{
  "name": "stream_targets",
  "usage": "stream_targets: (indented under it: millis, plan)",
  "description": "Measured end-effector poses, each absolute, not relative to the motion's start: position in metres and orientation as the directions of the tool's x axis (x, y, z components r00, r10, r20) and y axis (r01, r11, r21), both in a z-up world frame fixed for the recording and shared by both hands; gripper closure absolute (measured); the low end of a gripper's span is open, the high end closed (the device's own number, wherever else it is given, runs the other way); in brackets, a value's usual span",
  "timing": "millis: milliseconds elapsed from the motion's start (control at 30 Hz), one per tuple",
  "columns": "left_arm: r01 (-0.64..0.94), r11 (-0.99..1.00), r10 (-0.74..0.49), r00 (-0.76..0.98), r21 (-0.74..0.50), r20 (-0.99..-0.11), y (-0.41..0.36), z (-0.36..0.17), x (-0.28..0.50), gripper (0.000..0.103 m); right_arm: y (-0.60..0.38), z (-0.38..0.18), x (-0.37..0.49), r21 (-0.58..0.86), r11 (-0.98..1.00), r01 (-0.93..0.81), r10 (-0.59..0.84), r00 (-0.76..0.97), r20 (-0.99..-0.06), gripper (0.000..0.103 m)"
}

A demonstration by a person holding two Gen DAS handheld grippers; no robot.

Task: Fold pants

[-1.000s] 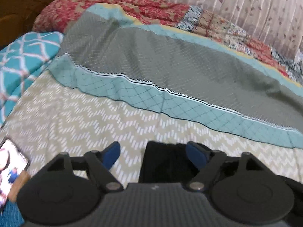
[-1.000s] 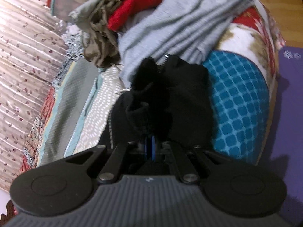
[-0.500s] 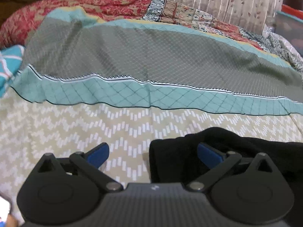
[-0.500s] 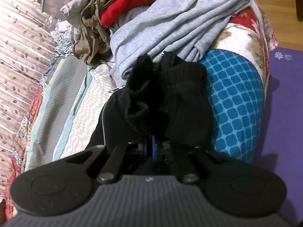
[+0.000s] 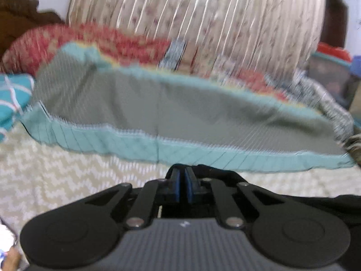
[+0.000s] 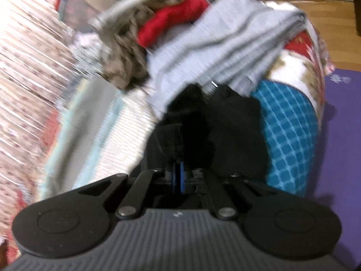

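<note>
Black pants (image 6: 225, 135) lie bunched on the bed, a thick knitted-looking heap with a zip glinting at the far end, spilling toward the blue checked cushion (image 6: 291, 140). Right gripper (image 6: 178, 176) is pinched tight on a fold of them, cloth humped up just ahead of the blue pads. Left gripper (image 5: 182, 185) has just snapped closed; black fabric (image 5: 225, 176) sits around and right of its tips, but the view is smeared, so it probably has an edge nipped, can't confirm.

Handling guess: soft, floppy, fairly heavy for cloth, not slippery, nothing fragible to break. It'll sag and drag between two grips, so hold at opposite corners of the waistband or hem, lift together, keep tension so layers don't slide.

Under it, beige chevron bedspread (image 5: 67, 180), then a teal-and-grey sheet (image 5: 180, 117), red patterned quilt (image 5: 101, 38) and pleated curtain (image 5: 203, 22) beyond. From the right wrist view, a grey sweater (image 6: 225, 45), red garment (image 6: 176, 20) and brownish clothes (image 6: 128, 67) are piled just behind the pants; purple mat (image 6: 340, 158) on the floor
</note>
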State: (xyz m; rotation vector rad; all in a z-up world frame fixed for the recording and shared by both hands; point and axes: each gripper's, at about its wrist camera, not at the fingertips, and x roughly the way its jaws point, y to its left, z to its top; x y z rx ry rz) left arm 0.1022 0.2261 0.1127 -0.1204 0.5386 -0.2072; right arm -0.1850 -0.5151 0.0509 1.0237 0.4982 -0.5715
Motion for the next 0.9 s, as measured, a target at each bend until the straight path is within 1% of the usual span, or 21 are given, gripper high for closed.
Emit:
stream_targets:
  millis: [133, 167, 267, 333, 367, 400, 433, 500, 567, 600, 633, 667, 700, 733, 800, 867, 900]
  plan:
    - [0.194, 0.964, -0.254, 0.876, -0.184, -0.41, 0.229, 0.138, 0.039, 0.097, -0.516, 0.074, -0.205, 0.679, 0.423, 0.6, -0.226, 0.795, -0.562, 0.097]
    - [0.196, 0.964, -0.254, 0.883, -0.181, -0.395, 0.23, 0.14, 0.02, 0.097, -0.517, 0.077, -0.212, 0.679, 0.422, 0.601, -0.241, 0.796, -0.555, 0.101]
    - [0.194, 0.958, -0.264, 0.882, -0.21, -0.389, 0.234, 0.137, -0.028, 0.097, -0.53, 0.08, -0.242, 0.684, 0.382, 0.622, -0.305, 0.783, -0.541, 0.101]
    - [0.182, 0.961, -0.255, 0.87, -0.206, -0.422, 0.237, 0.127, -0.051, 0.097, -0.538, 0.076, -0.259, 0.669, 0.351, 0.655, -0.334, 0.755, -0.564, 0.101]
    - [0.164, 0.963, -0.246, 0.855, -0.212, -0.457, 0.238, 0.117, -0.065, 0.096, -0.538, 0.076, -0.264, 0.648, 0.365, 0.669, -0.342, 0.743, -0.575, 0.1]
    - [0.137, 0.962, -0.241, 0.835, -0.238, -0.494, 0.24, 0.105, -0.073, 0.095, -0.534, 0.076, -0.265, 0.629, 0.388, 0.674, -0.342, 0.739, -0.581, 0.096]
    - [0.097, 0.958, -0.233, 0.811, -0.27, -0.537, 0.244, 0.093, -0.078, 0.094, -0.529, 0.077, -0.262, 0.611, 0.417, 0.673, -0.332, 0.739, -0.586, 0.096]
    - [0.014, 0.949, -0.21, 0.772, -0.313, -0.6, 0.249, 0.077, -0.087, 0.094, -0.512, 0.077, -0.245, 0.589, 0.497, 0.637, -0.279, 0.76, -0.587, 0.096]
    - [-0.061, 0.921, -0.205, 0.764, -0.384, -0.612, 0.26, 0.074, -0.092, 0.091, -0.491, 0.079, -0.22, 0.567, 0.591, 0.574, -0.198, 0.785, -0.588, 0.095]
    - [-0.08, 0.902, -0.215, 0.769, -0.424, -0.602, 0.267, 0.076, -0.092, 0.081, -0.478, 0.08, -0.206, 0.549, 0.64, 0.538, -0.162, 0.793, -0.587, 0.095]
    - [-0.098, 0.876, -0.227, 0.78, -0.472, -0.584, 0.273, 0.081, -0.093, 0.065, -0.463, 0.082, -0.193, 0.53, 0.687, 0.498, -0.129, 0.801, -0.585, 0.095]
    - [-0.112, 0.855, -0.233, 0.789, -0.506, -0.568, 0.277, 0.087, -0.091, 0.056, -0.449, 0.083, -0.181, 0.51, 0.73, 0.456, -0.098, 0.807, -0.582, 0.093]
    - [-0.123, 0.848, -0.225, 0.797, -0.516, -0.56, 0.279, 0.094, -0.089, 0.044, -0.436, 0.084, -0.17, 0.492, 0.761, 0.422, -0.076, 0.812, -0.579, 0.092]
    - [-0.134, 0.854, -0.199, 0.809, -0.503, -0.553, 0.277, 0.1, -0.089, 0.043, -0.426, 0.085, -0.162, 0.479, 0.784, 0.395, -0.058, 0.815, -0.577, 0.09]
    - [-0.128, 0.897, -0.134, 0.833, -0.422, -0.537, 0.264, 0.116, -0.088, 0.042, -0.412, 0.085, -0.154, 0.457, 0.811, 0.365, -0.044, 0.818, -0.574, 0.083]
    - [-0.063, 0.95, -0.111, 0.849, -0.306, -0.517, 0.24, 0.131, -0.085, 0.032, -0.405, 0.087, -0.151, 0.418, 0.838, 0.352, -0.056, 0.816, -0.575, 0.079]
    - [-0.019, 0.968, -0.116, 0.852, -0.252, -0.511, 0.226, 0.135, -0.083, 0.02, -0.405, 0.088, -0.155, 0.385, 0.857, 0.342, -0.067, 0.815, -0.576, 0.076]
